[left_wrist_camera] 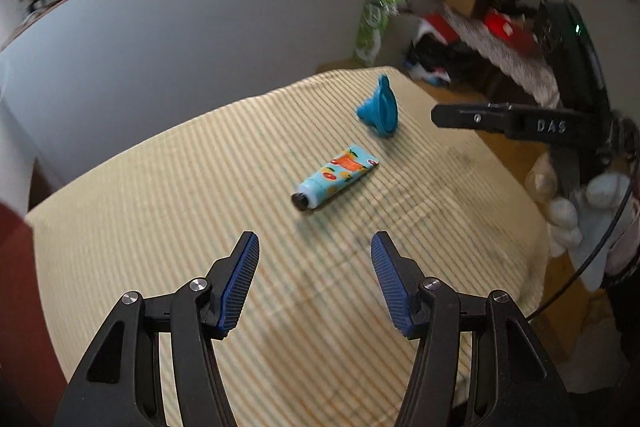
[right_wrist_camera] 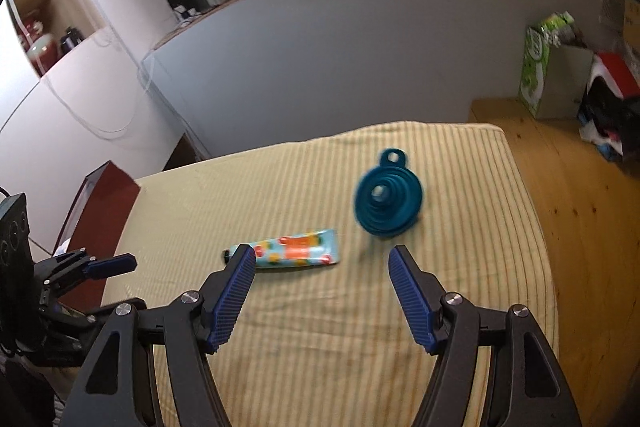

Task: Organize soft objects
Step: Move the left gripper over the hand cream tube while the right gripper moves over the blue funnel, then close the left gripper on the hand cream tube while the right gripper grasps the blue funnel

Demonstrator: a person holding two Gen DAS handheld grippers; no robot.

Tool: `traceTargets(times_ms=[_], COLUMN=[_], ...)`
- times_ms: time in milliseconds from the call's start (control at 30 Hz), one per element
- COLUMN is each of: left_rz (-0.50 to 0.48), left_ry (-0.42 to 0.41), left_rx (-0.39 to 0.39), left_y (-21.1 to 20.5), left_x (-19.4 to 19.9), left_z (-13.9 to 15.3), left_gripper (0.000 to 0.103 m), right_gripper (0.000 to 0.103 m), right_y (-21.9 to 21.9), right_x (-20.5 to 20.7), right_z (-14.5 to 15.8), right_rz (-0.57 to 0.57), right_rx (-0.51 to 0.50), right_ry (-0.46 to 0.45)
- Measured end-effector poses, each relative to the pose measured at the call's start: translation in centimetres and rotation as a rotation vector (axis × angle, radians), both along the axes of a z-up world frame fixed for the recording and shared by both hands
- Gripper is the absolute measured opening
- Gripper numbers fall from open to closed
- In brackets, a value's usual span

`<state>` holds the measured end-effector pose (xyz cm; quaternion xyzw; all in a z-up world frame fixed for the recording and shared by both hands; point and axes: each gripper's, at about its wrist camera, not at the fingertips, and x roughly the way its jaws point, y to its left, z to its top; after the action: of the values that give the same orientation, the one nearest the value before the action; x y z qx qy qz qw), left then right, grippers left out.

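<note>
Hovering above cloth: both claws, nothing gripped.
L gripper [left_wrist_camera: 315, 247]: pads spread, empty.
R gripper [right_wrist_camera: 322, 259]: pads spread, empty.
Tube [left_wrist_camera: 335, 177]: flat on striped cloth [left_wrist_camera: 200, 187], mid-table.
Funnel [right_wrist_camera: 387, 201]: blue, just beyond tube, apart.

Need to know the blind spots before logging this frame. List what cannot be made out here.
- Tube: label print too small and blurred, both views; cap end hidden by a finger in the right wrist view.
- Funnel: motion-blurred in both views.
- Right gripper: cut by the left wrist view's edge.
- Striped cloth: near edge hidden behind the grippers.
</note>
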<state>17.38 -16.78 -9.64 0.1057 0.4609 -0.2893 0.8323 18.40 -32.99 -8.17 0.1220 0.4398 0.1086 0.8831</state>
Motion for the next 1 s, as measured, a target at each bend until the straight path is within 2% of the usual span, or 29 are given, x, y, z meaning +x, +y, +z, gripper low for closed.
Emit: traceTargets(times_ms=[233,500,900,1000], left_rz=[-0.101,-0.164,-0.187,-0.193], left_ry=[0.019,0.0,0.011,0.016], left_rx=[0.114,0.211,0.229,0.229], left_y=[-3.6,-6.6,-8.2,-9.0], left_x=[2.5,4.5,5.4,5.4], left_z=[-2.9,-5.0,-6.5,-6.8], left_gripper=[0.058,0.058,0.057,0.054], right_gripper=[0.065,0.065,0.065,0.065], right_y=[-1.7,-1.8,-1.6,-1.5], right_x=[2.3,5.4,8.2,8.6], right_z=[-1.9,-3.1,-5.8,-6.1], right_rz=[-0.005,0.003,-0.002,-0.01], right_rx=[0.041,0.012,0.008,0.003], right_ry=[0.052,0.079,0.125,0.13])
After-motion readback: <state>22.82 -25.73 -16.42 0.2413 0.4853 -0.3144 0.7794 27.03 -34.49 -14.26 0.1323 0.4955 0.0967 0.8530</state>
